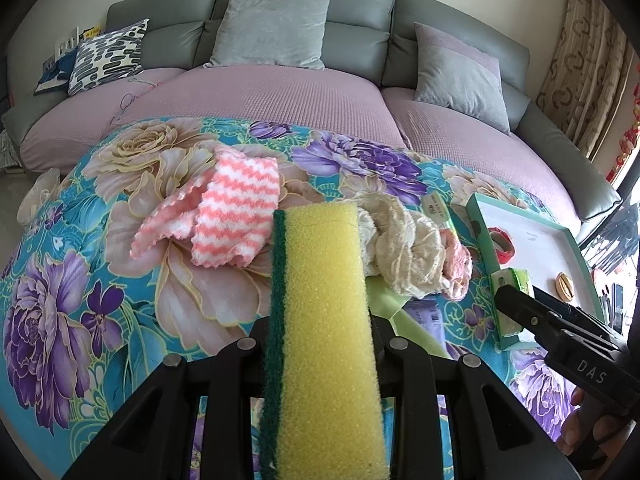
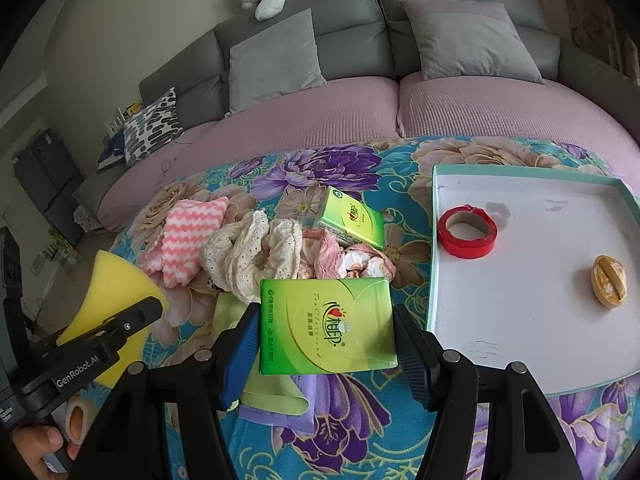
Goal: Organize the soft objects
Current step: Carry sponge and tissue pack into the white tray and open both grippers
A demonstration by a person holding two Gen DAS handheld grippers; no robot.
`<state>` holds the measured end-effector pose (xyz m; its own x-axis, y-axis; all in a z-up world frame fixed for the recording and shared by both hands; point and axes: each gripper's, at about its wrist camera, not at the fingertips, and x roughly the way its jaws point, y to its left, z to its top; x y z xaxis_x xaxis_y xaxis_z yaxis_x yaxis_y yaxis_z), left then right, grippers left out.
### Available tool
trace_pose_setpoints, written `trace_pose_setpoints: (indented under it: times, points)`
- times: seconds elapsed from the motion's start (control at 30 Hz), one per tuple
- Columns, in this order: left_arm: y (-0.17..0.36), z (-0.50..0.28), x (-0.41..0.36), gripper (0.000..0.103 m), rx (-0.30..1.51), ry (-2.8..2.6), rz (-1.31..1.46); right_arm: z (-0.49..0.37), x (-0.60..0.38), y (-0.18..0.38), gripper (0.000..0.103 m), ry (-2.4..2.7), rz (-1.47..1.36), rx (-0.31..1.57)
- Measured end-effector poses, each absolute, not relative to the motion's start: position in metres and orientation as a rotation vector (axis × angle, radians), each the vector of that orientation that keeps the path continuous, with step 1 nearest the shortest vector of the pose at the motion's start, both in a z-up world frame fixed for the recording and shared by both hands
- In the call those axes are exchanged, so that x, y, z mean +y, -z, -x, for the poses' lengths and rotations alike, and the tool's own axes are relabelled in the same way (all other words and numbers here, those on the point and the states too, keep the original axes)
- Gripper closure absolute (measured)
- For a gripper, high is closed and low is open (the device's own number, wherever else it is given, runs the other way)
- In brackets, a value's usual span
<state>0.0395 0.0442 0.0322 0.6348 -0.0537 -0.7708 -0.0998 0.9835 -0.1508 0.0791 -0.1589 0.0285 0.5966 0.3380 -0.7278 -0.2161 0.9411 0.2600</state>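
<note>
The yellow foam sponge with a green scouring side (image 1: 320,320) stands clamped in the left gripper (image 1: 322,344), tilted downward above the floral-cloth tabletop's (image 1: 80,280) near edge. Beside it the right gripper (image 2: 326,332), equally tilted, pinches a green tissue packet (image 2: 326,324) beside the white tray's (image 2: 540,320) near-left corner.
</note>
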Motion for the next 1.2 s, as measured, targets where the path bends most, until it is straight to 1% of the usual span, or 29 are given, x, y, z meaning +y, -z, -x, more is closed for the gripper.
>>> trace_pose_setpoints:
  times: [0.2,0.5,0.63,0.87,1.2]
  points:
    - [-0.050,-0.051,0.016,0.073,0.854,0.022,0.144,-0.081,-0.208,-0.034,0.037,-0.193,-0.191,0.844]
    - [-0.069,-0.084,-0.065,0.073,0.835,0.193,0.047,-0.082,-0.298,-0.032,0.037,0.066,-0.231,0.832]
    - [-0.065,-0.100,-0.108,0.073,0.854,0.290,0.014,-0.082,-0.330,-0.029,0.037,0.200,-0.204,0.833]
    - [-0.050,-0.123,-0.174,0.073,0.897,0.407,-0.038,-0.085,-0.378,-0.024,0.036,0.340,-0.252,0.811]
    - [-0.021,-0.147,-0.211,0.073,0.976,0.481,-0.007,-0.084,-0.399,-0.014,0.036,0.444,-0.220,0.822]
